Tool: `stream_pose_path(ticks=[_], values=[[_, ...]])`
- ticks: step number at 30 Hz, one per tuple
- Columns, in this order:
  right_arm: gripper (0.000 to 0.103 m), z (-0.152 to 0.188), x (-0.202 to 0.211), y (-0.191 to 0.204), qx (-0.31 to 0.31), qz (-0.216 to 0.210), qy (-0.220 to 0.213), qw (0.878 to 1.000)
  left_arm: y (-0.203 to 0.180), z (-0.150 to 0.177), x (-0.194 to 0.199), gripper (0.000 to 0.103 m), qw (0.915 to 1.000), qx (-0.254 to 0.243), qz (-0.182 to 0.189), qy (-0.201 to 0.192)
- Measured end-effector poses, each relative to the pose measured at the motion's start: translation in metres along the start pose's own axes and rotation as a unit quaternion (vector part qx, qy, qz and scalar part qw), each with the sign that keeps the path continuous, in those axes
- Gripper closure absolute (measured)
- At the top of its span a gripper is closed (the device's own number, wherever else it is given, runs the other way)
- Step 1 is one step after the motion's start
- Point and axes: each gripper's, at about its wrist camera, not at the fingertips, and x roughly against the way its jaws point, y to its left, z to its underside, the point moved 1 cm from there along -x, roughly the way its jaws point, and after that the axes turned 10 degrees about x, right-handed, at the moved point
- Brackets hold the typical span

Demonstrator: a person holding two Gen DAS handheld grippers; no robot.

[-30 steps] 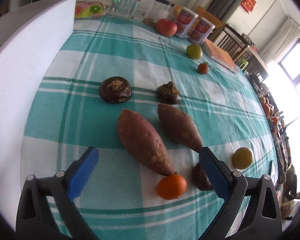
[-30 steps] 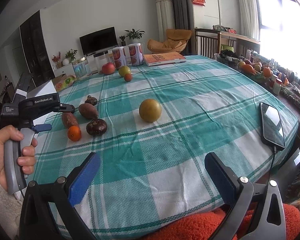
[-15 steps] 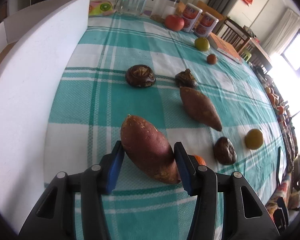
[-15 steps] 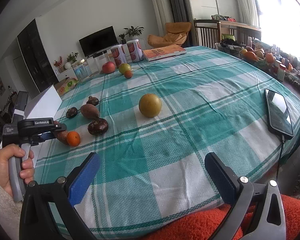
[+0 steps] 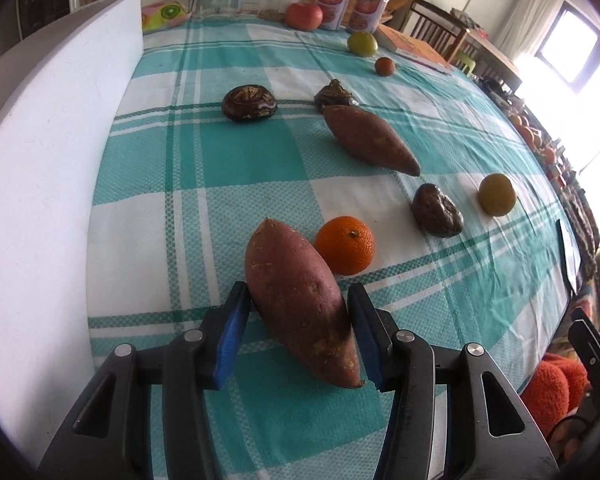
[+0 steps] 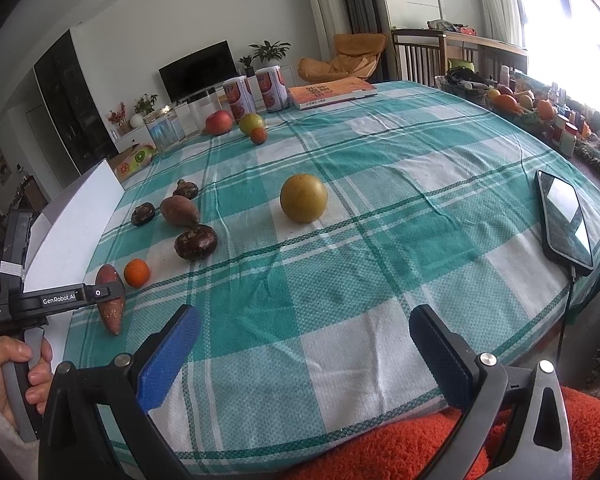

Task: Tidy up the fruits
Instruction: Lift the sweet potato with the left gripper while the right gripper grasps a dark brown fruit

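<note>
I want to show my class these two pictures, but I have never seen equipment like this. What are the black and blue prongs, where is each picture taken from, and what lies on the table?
No robot here: a person holds a hand tool in each hand, each ending in a two-fingered claw with blue pads and a camera looking along the fingers. One picture looks from the left claw, shut on a sweet potato beside a tangerine. The other looks from the right claw, open and holding nothing; it shows the left hand gripping its tool. On the checked tablecloth also lie a second sweet potato, three dark brown tubers, a yellow-green round fruit, a red apple and a phone.
</note>
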Motion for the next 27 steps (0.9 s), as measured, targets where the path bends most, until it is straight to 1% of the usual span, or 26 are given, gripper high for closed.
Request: stream_pose_path(ticks=[3,6,9,10,11,13,15,17,19,23,24,25,26,27], values=[[0.000,0.000,-0.002,-0.003,-0.008,-0.006,0.005,1.000,0.002,0.004,-0.002,0.048,1.0000,0.002,-0.001,-0.001],[0.000,0.000,-0.004,-0.003,-0.008,-0.012,0.007,1.000,0.002,0.005,0.000,0.051,1.0000,0.003,-0.001,-0.006],[0.000,0.001,-0.006,-0.002,-0.003,-0.021,0.014,1.000,-0.001,0.009,0.001,0.053,0.9998,-0.006,-0.007,-0.016],[0.000,0.000,-0.008,-0.001,-0.003,-0.024,0.017,1.000,-0.002,0.011,0.002,0.055,0.9998,-0.010,-0.008,-0.017],[0.000,0.001,-0.009,-0.001,-0.003,-0.028,0.021,0.999,-0.003,0.013,0.004,0.057,0.9997,-0.014,-0.006,-0.017],[0.000,0.001,-0.011,-0.002,-0.007,-0.037,0.027,0.999,-0.004,0.019,0.006,0.058,0.9996,-0.022,-0.005,-0.016],[0.000,0.000,-0.018,-0.005,-0.014,-0.053,0.045,0.997,-0.004,0.023,0.009,0.058,0.9995,-0.027,-0.006,-0.014],[0.000,-0.004,-0.029,-0.008,-0.023,-0.081,0.074,0.994,-0.003,0.027,0.012,0.058,0.9994,-0.030,-0.007,-0.014],[0.000,-0.015,-0.036,-0.012,-0.029,-0.084,0.086,0.992,-0.003,0.030,0.013,0.058,0.9993,-0.033,-0.008,-0.017],[0.000,-0.056,-0.059,-0.014,0.006,-0.051,0.102,0.993,-0.007,0.030,0.013,0.058,0.9990,-0.037,-0.015,-0.023],[0.000,-0.065,-0.066,-0.014,0.012,-0.043,0.114,0.992,-0.007,0.030,0.013,0.058,0.9989,-0.036,-0.015,-0.024],[0.000,-0.071,-0.073,-0.011,0.013,-0.044,0.127,0.991,-0.006,0.030,0.013,0.058,0.9991,-0.035,-0.013,-0.023],[0.000,-0.076,-0.077,-0.006,0.013,-0.065,0.136,0.988,-0.003,0.030,0.013,0.058,0.9993,-0.031,-0.008,-0.022],[0.000,-0.078,-0.080,0.003,0.016,-0.097,0.141,0.985,-0.001,0.030,0.013,0.058,0.9994,-0.026,-0.003,-0.020]])
